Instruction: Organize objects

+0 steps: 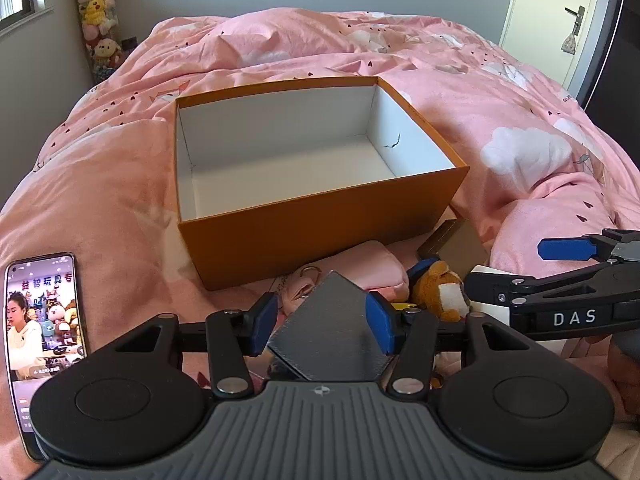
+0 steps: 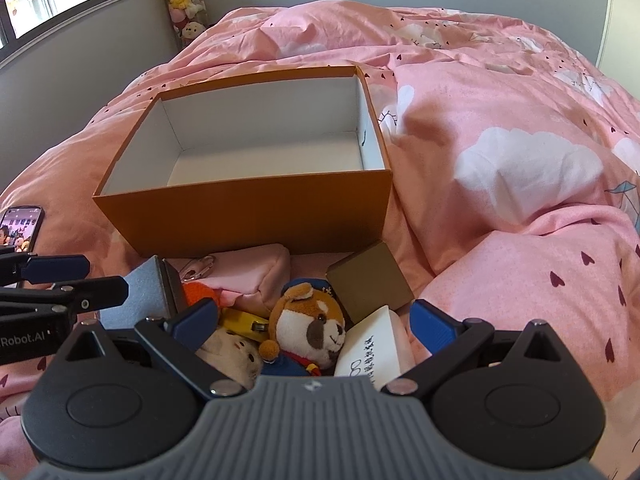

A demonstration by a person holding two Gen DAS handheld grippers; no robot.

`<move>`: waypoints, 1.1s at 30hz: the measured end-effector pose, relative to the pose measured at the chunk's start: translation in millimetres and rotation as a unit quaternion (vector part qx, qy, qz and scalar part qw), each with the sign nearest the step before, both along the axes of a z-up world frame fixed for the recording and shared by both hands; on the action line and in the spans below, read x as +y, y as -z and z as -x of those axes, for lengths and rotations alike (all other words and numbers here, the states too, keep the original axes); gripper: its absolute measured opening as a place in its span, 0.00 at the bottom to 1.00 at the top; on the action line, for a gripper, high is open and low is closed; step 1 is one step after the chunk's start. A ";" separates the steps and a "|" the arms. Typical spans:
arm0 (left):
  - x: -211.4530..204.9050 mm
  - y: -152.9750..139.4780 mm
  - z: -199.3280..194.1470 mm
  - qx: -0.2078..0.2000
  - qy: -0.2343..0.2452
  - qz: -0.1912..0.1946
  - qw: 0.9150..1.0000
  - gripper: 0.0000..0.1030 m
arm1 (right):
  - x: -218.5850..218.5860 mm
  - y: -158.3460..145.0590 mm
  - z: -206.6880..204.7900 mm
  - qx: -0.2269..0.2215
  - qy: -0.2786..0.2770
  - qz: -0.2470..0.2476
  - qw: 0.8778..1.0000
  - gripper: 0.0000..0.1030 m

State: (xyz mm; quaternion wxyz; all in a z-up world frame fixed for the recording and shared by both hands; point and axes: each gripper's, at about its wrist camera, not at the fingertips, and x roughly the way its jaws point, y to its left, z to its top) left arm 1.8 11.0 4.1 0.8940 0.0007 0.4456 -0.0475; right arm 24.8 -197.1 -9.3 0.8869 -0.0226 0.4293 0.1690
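Before the orange box, left gripper clamps grey box.

Open box on the bed, nothing inside. Phone lying flat to its left, well apart. Directly before the box, a pile: pouch against the box's front wall, small cube box to the right of the pouch, plush dog in front of both, white card box right of the dog, flat grey box at the pile's left edge.
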 end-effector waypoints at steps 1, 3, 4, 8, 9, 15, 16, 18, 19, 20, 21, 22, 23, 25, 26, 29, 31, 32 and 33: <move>5.4 -0.5 -1.6 0.007 0.003 0.003 1.000 0.59 | 1.6 -0.2 -0.9 0.000 -0.008 -0.002 1.000 0.99; 16.0 -1.1 -4.7 0.022 0.007 0.014 1.000 0.57 | 4.4 -1.0 -4.4 0.003 -0.032 -0.014 0.999 0.98; 20.2 -1.3 -6.0 0.031 0.011 0.020 0.999 0.55 | 5.8 -1.1 -6.8 0.008 -0.040 -0.020 0.999 0.98; 30.9 1.1 -9.3 0.063 0.021 0.053 0.996 0.54 | 12.4 3.5 -22.0 0.052 -0.060 -0.047 0.996 0.68; 31.1 2.6 -9.4 0.070 0.022 0.057 0.996 0.54 | 14.6 5.6 -26.6 0.065 -0.064 -0.054 0.994 0.62; 9.5 6.3 -0.9 0.069 0.074 0.052 0.993 0.55 | 29.2 15.5 -33.7 0.096 -0.091 -0.052 0.990 0.39; 2.3 6.7 0.2 0.064 0.088 0.041 0.993 0.56 | 30.0 17.3 -34.5 0.099 -0.093 -0.051 0.989 0.39; -10.3 9.8 1.4 0.061 0.111 0.018 0.992 0.58 | 28.8 20.1 -37.2 0.101 -0.086 -0.043 0.990 0.39; -15.8 12.4 1.1 0.063 0.119 0.007 0.991 0.58 | 27.4 20.5 -38.2 0.099 -0.083 -0.037 0.991 0.39; -20.5 15.7 0.5 0.064 0.124 -0.003 0.990 0.58 | 25.6 20.8 -39.2 0.097 -0.081 -0.033 0.991 0.39; -23.7 18.7 -0.4 0.066 0.125 -0.010 0.990 0.59 | 23.6 20.9 -40.3 0.096 -0.080 -0.028 0.992 0.39; -26.2 22.6 -1.4 0.067 0.125 -0.018 0.990 0.60 | 21.5 20.7 -40.5 0.096 -0.079 -0.026 0.992 0.39; -27.9 25.9 -2.6 0.067 0.124 -0.024 0.990 0.61 | 18.9 20.4 -40.6 0.094 -0.078 -0.024 0.992 0.39; -30.7 31.9 -6.7 0.075 0.120 -0.032 0.989 0.62 | 14.5 20.8 -40.8 0.093 -0.078 -0.018 0.992 0.40; -31.3 34.4 -8.6 0.079 0.118 -0.034 0.989 0.63 | 12.2 21.6 -41.2 0.094 -0.077 -0.014 0.992 0.41; -34.3 40.0 -14.1 0.083 0.109 -0.047 0.989 0.68 | 5.9 25.4 -43.5 0.094 -0.070 -0.001 0.993 0.45; -38.2 40.9 -17.2 0.075 0.100 -0.065 0.990 0.71 | 2.5 27.6 -45.3 0.093 -0.067 0.006 0.993 0.46; -40.5 41.4 -18.9 0.073 0.095 -0.075 0.990 0.71 | 1.0 28.5 -46.3 0.093 -0.065 0.007 0.993 0.46; -42.8 42.0 -20.6 0.070 0.090 -0.084 0.990 0.72 | 0.3 29.2 -47.2 0.094 -0.064 0.007 0.993 0.47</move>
